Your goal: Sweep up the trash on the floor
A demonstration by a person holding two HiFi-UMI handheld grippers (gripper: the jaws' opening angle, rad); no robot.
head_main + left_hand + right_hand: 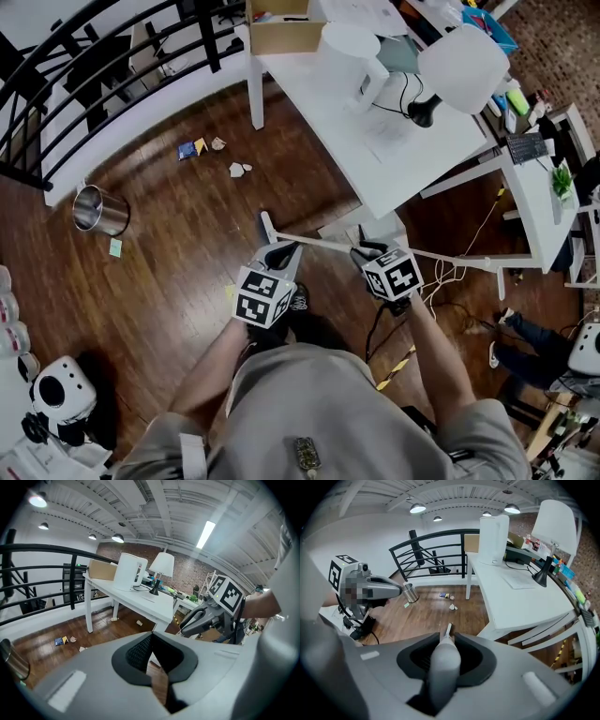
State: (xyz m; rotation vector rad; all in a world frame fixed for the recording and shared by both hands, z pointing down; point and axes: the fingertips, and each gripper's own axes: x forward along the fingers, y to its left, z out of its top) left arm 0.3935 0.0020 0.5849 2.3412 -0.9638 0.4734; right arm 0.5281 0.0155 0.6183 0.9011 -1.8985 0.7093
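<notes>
The right gripper [445, 645] is closed round a grey handle [443, 672] that runs out between its jaws and thins to a white rod [448, 631] aimed down at the wooden floor [426, 616]; the left gripper [153, 654] holds nothing, its jaws a little apart with bare floorboards showing through the gap; in the head view the two sit side by side just ahead of the person's body, near the front corner of the white table [375, 141]; the trash [240, 170] lies well ahead of them on the floor, a pair of crumpled white scraps close to the table's far leg; just beyond these a blue piece [187, 150], a yellow one [200, 146] and a pale one [217, 143] form a short row toward the edge of the floor under the black railing [103, 66]; a metal bin [98, 210] lies on its side further along that edge, with a green slip [115, 247] on the boards just beside it; the table carries a white jug [354, 52], a lamp [464, 67] and, at its far corner, a cardboard box [281, 33]
</notes>
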